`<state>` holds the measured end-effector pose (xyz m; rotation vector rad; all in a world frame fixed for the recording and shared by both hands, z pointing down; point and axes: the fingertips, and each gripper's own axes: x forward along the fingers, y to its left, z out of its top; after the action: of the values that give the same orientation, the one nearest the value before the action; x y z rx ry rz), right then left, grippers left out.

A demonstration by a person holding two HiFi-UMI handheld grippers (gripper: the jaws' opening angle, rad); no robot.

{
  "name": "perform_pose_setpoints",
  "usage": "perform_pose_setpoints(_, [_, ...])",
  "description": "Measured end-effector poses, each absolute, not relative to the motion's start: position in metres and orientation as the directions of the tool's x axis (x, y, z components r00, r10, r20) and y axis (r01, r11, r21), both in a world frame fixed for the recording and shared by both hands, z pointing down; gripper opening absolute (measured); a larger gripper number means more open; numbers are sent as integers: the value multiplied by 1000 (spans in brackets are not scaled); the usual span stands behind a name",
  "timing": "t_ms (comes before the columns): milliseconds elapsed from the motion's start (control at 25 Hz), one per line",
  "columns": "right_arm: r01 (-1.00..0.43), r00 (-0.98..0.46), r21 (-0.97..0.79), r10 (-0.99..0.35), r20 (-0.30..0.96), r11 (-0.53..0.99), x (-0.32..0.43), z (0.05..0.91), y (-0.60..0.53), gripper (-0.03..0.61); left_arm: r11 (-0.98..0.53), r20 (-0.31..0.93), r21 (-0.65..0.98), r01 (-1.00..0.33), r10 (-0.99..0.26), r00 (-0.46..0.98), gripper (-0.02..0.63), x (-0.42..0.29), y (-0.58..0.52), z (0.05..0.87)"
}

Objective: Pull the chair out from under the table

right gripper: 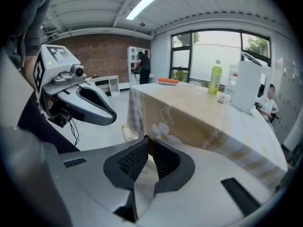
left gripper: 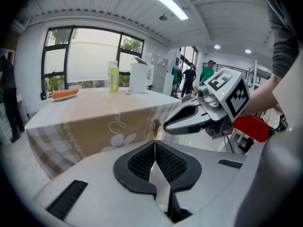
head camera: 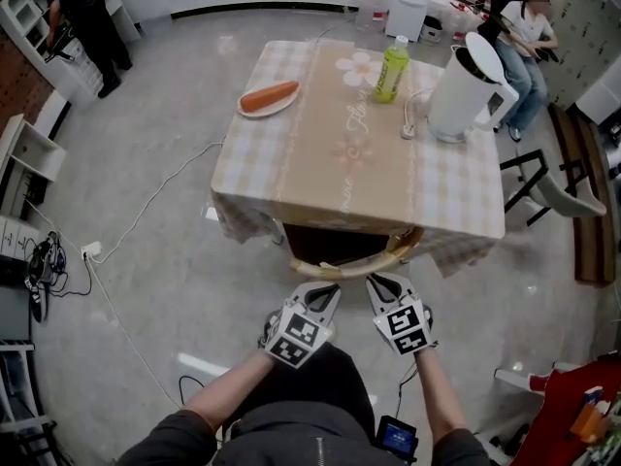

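Wooden chair [head camera: 361,256], tucked under the table [head camera: 291,178] at its near edge, long axis running 9-to-3. It lies at 12 o'clock, just beyond the 2 tools. The left gripper [head camera: 323,291] and right gripper [head camera: 385,282] are both pressed together, empty, about equally near.

Orange carrot [head camera: 269,96] lying on white oval plate [head camera: 251,112], 11 o'clock in head view. Green bottle [head camera: 392,70], yellow cap, upright at 12 o'clock, well apart from carrot. White kettle [head camera: 468,87] at 1 o'clock, near bottle's 3 o'clock side; white cord [head camera: 408,116] between the two. Thin white cable [head camera: 165,194] runs over grey floor [head camera: 146,299] toward 9 o'clock, reaching plug block [head camera: 91,250]. Seated person [head camera: 524,47] at 2 o'clock. Standing person [head camera: 87,17], dark clothes, at 10 o'clock beside white shelves [head camera: 21,3].
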<state>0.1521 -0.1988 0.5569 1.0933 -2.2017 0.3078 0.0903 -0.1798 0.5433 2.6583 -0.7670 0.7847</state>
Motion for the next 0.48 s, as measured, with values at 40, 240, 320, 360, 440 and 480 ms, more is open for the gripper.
perform_pose_setpoints(40, [-737, -448, 110, -603, 660, 667, 151, 559, -202, 14, -831, 584, 83, -549, -406, 703, 9, 89, -181, 547])
perform_pose_setpoints(240, [-371, -404, 307, -450, 796, 877, 151, 577, -205, 14, -894, 677, -45, -445, -355, 645, 46, 90, -193, 569])
perform_pose_setpoints(320, [-226, -359, 319, -384, 851, 920, 156, 589, -200, 15, -910, 712, -97, -403, -347, 611, 142, 91, -196, 578])
perform_pose_setpoints(360, [-177, -338, 313, -356, 871, 933, 159, 595, -199, 23, -916, 726, -120, -384, -345, 595, 146, 92, -198, 582])
perform_pose_setpoints(440, [-103, -298, 298, -315, 901, 949, 166, 607, -201, 149, -932, 762, -144, -334, -319, 563, 163, 95, -199, 593])
perform_pose_setpoints(480, [-59, -275, 296, -300, 913, 953, 169, 613, -202, 173, -943, 788, -141, -303, -292, 543, 185, 97, -199, 601])
